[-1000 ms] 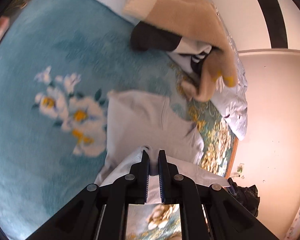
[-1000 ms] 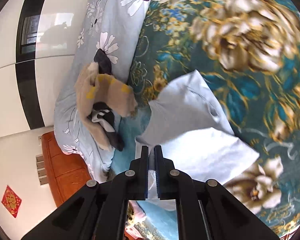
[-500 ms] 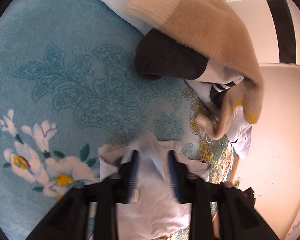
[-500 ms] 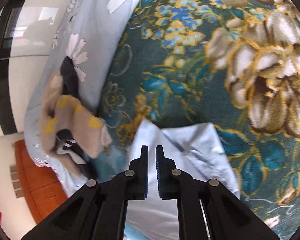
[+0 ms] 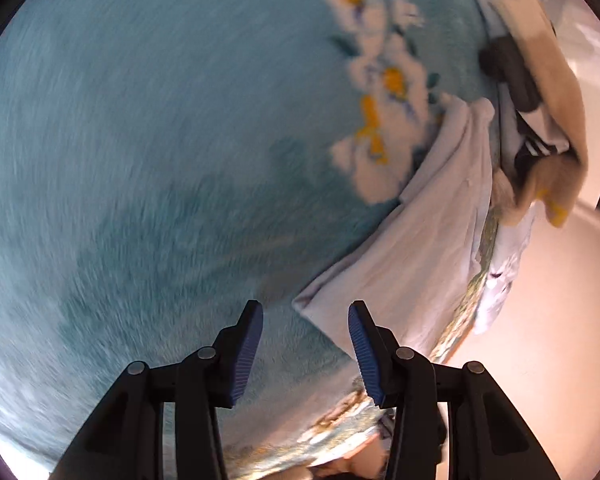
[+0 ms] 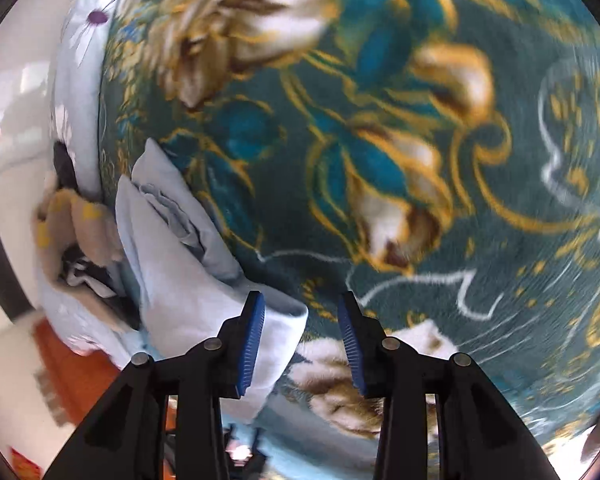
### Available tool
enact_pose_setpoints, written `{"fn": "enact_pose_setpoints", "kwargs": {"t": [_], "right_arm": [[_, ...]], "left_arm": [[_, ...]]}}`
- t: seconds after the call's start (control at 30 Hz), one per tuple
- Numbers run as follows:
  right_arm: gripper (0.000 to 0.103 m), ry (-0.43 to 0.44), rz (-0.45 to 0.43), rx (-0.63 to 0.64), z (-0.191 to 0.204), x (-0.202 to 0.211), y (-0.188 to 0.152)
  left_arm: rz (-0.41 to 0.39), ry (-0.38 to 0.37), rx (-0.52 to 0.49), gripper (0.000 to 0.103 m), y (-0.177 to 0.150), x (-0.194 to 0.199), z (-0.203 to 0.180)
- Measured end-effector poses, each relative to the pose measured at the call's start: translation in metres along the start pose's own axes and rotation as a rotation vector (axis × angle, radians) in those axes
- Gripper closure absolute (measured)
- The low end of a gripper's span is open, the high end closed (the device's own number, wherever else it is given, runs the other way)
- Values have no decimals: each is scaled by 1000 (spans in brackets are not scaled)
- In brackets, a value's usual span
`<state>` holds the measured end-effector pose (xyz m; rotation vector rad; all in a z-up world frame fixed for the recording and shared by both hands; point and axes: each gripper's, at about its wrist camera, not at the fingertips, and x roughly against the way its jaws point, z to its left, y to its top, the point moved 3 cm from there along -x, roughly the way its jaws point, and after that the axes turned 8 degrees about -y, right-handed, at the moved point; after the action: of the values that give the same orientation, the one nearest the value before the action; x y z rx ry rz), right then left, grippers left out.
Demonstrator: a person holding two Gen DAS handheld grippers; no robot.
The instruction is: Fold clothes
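Observation:
A pale blue garment (image 5: 424,252) lies folded on the bed, to the right of my left gripper (image 5: 305,322), which is open with nothing between its blue pads. One corner of the cloth points toward the gap. In the right wrist view the same folded garment (image 6: 180,264) lies at the left. My right gripper (image 6: 301,316) is open over the flowered blanket, and its left finger overlaps the garment's lower corner.
A heap of beige and dark clothes (image 5: 540,92) lies beyond the folded garment; the heap (image 6: 76,236) also shows in the right view. A teal blanket (image 5: 160,160) and a dark flowered blanket (image 6: 400,140) cover the bed. A pale floral pillow (image 6: 80,60) lines the far edge.
Both grippers have opened and let go of the pale blue garment, which now lies folded on the bed. The left has swung left of it, the right has swung right.

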<state>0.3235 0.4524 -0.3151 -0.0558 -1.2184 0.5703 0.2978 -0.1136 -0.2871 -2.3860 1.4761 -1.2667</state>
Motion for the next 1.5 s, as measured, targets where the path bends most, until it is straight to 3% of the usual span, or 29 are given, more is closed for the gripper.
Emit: {"fn": "enact_pose_setpoints", "kwargs": {"t": [0.1, 0.23, 0.27, 0.3, 0.33, 0.47, 0.5, 0.53, 0.57, 0.7, 0.9, 1.0, 1.13, 1.3, 1.5], "right_arm": [[61, 33, -21, -12, -3, -1, 0], [60, 56, -11, 42, 7, -3, -3], [60, 61, -2, 54, 9, -5, -5], [60, 65, 8, 66, 10, -7, -6], [60, 65, 10, 73, 11, -9, -7], [60, 52, -4, 90, 13, -12, -10], [68, 47, -14, 95, 15, -11, -10], [86, 41, -25, 100, 17, -10, -11], [92, 38, -33, 97, 20, -9, -11], [96, 88, -55, 91, 35, 4, -13], [99, 172, -86, 149, 62, 42, -25], [99, 217, -94, 178, 57, 68, -38], [99, 158, -61, 203, 28, 76, -55], [99, 11, 3, 119, -29, 42, -57], [99, 7, 26, 137, -28, 37, -52]], "left_arm": [[12, 17, -35, 55, -7, -15, -5], [-50, 37, -81, 56, -6, -22, -19], [-67, 43, -84, 59, -7, -23, -20], [-80, 43, -80, 73, -8, -23, -19], [-92, 40, -73, 82, -8, -22, -17], [-129, 23, -48, 82, -8, -22, -16], [-135, 30, -60, 84, -8, -23, -19], [-139, 38, -65, 88, -7, -24, -22], [-142, 47, -68, 89, -7, -25, -25], [-167, 55, -56, 95, -4, -19, -40], [-181, 46, -195, 97, -27, 15, -94], [-163, 57, -250, 98, -48, 37, -99], [-119, 147, -273, 97, -63, 49, -82], [-100, 212, -115, 98, -64, 29, -20], [-114, 250, -76, 93, -66, 27, -11]]}}
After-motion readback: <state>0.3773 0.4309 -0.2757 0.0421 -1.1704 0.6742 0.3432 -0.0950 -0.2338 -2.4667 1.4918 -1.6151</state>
